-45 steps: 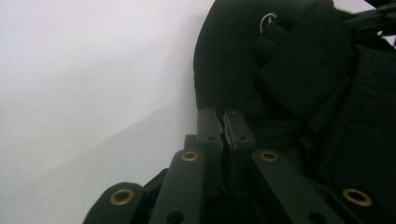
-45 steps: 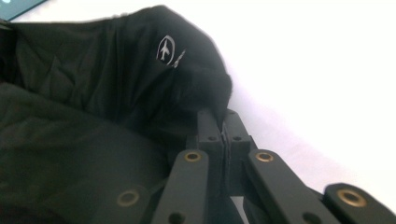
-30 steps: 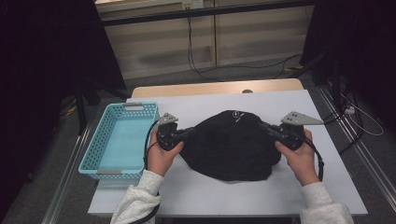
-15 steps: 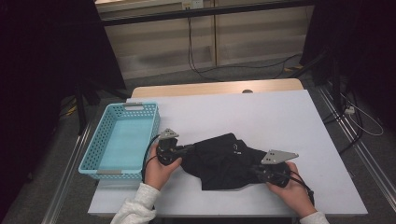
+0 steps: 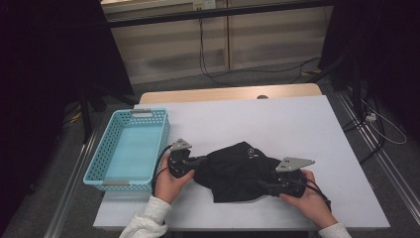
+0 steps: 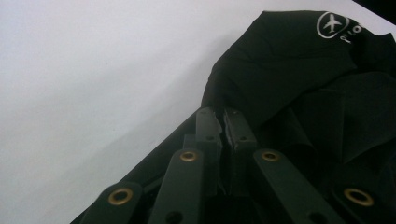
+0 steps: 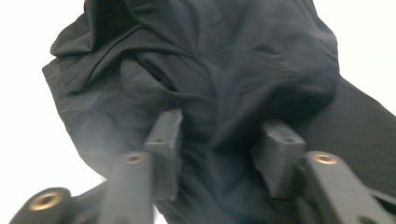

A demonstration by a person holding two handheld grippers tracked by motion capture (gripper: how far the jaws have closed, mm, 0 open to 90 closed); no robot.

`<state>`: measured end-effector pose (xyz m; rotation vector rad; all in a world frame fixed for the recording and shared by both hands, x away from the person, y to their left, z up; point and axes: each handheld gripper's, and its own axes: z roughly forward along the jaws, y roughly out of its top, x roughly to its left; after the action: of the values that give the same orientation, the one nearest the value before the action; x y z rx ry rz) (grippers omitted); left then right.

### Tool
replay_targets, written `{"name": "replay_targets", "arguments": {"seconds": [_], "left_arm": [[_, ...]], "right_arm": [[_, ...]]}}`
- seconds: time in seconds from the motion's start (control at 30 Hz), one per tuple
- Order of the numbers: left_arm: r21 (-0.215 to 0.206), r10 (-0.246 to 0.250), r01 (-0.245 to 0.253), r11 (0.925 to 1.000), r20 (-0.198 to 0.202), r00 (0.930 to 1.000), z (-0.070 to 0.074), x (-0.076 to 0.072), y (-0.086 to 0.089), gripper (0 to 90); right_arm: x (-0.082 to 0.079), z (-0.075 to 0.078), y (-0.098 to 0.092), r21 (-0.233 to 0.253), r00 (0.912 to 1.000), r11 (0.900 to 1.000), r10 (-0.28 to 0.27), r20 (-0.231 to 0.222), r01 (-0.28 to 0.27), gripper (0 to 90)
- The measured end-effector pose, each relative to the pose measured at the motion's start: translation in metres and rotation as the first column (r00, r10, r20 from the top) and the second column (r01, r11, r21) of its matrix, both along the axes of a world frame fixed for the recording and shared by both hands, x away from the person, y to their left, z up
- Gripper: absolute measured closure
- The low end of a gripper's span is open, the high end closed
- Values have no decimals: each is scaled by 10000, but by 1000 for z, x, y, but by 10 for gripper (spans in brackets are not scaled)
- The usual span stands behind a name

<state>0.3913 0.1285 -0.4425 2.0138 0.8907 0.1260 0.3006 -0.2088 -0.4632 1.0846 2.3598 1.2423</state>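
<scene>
A black garment (image 5: 235,171) lies crumpled on the white table (image 5: 277,124), near the front edge. A small white plane logo (image 6: 331,23) shows on it. My left gripper (image 5: 195,162) sits at the garment's left edge; in the left gripper view its jaws (image 6: 224,119) are pressed together on a fold of the black cloth (image 6: 289,70). My right gripper (image 5: 265,186) is at the garment's front right. In the right gripper view its jaws (image 7: 219,135) stand well apart with bunched black cloth (image 7: 210,56) lying between and beyond them.
A light blue plastic basket (image 5: 106,163) stands on the table's left side, close to my left hand. A wooden strip (image 5: 228,93) runs along the table's far edge. Bare white tabletop stretches behind and to the right of the garment.
The garment was spread wide between both grippers; the right gripper swung toward the front edge and leftward, bunching the cloth. The left gripper has barely moved.
</scene>
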Motion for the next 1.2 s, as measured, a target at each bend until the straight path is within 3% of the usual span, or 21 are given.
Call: {"name": "replay_targets", "arguments": {"seconds": [0.07,0.33,0.4,0.47,0.57,0.67,0.77,0.8,0.87,0.9,1.0,1.03,1.07,1.1,1.2], "left_arm": [[-50,4,-4,10000,-43,10000,1,-1,0,860],[-31,-77,76,10000,-24,10000,1,-1,0,859],[-7,-112,112,9999,-18,9999,1,0,0,859],[-6,-125,125,9999,-28,9999,1,0,0,859],[70,-171,171,9998,2,9999,1,0,-1,859],[96,-212,212,9997,13,9998,1,1,-1,859],[127,-230,229,9997,31,9997,1,0,-2,859],[154,-262,261,9995,9,9997,1,0,-2,860],[162,-256,256,9995,13,9997,1,0,-2,861],[166,-289,288,9994,6,9996,1,-1,-3,860],[193,-344,344,9992,-7,9994,1,-1,-4,861],[223,-375,374,9991,49,9993,0,-1,-4,861],[200,-411,410,9990,28,9992,0,-2,-5,861],[220,-445,444,9988,29,9990,0,-2,-6,861],[233,-500,500,9985,-2,9987,-1,-3,-8,861]], "right_arm": [[1,5,0,54,9999,9999,-115,8,115,415],[7,22,-10,194,9969,9974,-702,368,695,315],[14,29,-16,346,9911,9916,-1262,420,1248,280],[16,31,-18,389,9899,9904,-1345,455,1328,276],[27,38,-21,743,9812,9798,-1888,394,1855,265],[35,40,-20,796,9766,9745,-2129,300,2100,264],[47,40,-13,620,9762,9748,-2159,202,2143,277],[55,39,-7,302,9771,9773,-2107,291,2099,288],[58,38,-5,278,9754,9757,-2182,321,2173,305],[64,35,-3,496,9730,9718,-2310,12,2306,338],[69,32,0,439,9719,9709,-2351,-144,2355,399],[71,28,1,466,9735,9732,-2231,-498,2254,471],[71,28,1,466,9735,9732,-2231,-498,2254,471],[72,24,0,640,9709,9724,-2172,-1010,2242,524],[70,22,-2,769,9709,9726,-2101,-1146,2195,577]]}}
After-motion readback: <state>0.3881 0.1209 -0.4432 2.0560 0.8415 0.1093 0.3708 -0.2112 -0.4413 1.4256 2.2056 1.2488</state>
